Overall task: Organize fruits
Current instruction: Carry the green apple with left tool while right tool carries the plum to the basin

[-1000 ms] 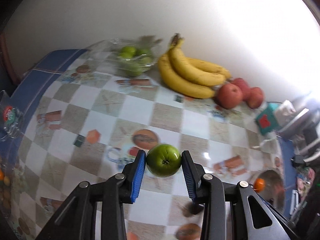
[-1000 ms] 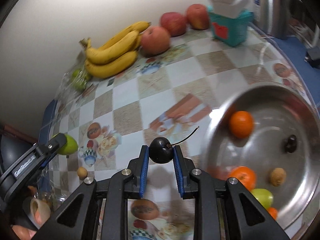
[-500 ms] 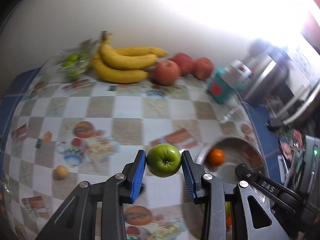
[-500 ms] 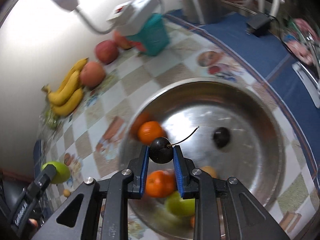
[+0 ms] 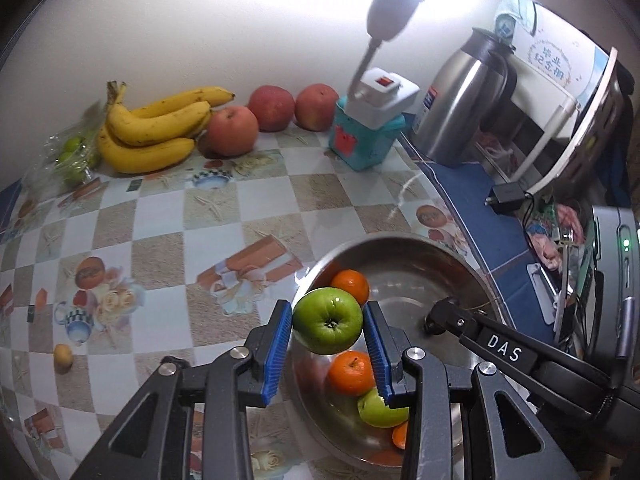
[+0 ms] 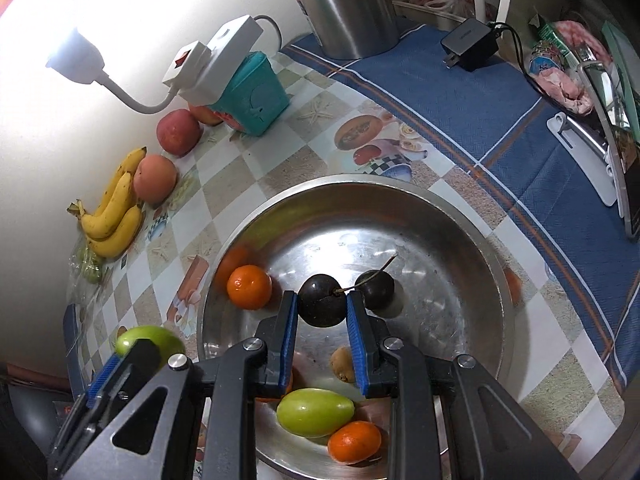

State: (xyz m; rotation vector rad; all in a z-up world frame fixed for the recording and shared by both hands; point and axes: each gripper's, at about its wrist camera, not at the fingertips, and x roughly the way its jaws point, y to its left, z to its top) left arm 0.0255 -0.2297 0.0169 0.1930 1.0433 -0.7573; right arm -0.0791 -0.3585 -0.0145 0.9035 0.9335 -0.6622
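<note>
Both pairs of jaws are closed on fruit: the left gripper (image 5: 327, 322) is pinching a green apple (image 5: 328, 319) between its blue pads at a moderate spread, and the right gripper (image 6: 322, 306) is clamping a dark cherry (image 6: 322, 305) at its narrowest, the stem trailing off toward two o'clock.

Each load is hanging over the steel bowl (image 6: 460, 216), which is where the fruit is being gathered; the cherry is sitting above the bowl's middle, with a second cherry (image 6: 375, 285) lying on the metal just beside it at two o'clock and an orange (image 6: 249, 287) at nine o'clock; a green fruit (image 6: 315, 412) and another orange (image 6: 354, 442) are resting toward six o'clock.

From the left wrist view the apple is hovering over the bowl's near-left rim (image 5: 308, 280), with oranges and a green fruit directly beneath and at five o'clock; the right gripper's arm is reaching in from four o'clock.

The relation that matters: the right hand is deeper over the bowl, the left only at its edge; I judge the cherry is ready to drop straight down, while the apple likely needs carrying further toward two o'clock for open metal.

Bananas (image 5: 156, 132) and red apples (image 5: 234, 130) are waiting against the wall at eleven o'clock, well apart from either gripper.
</note>
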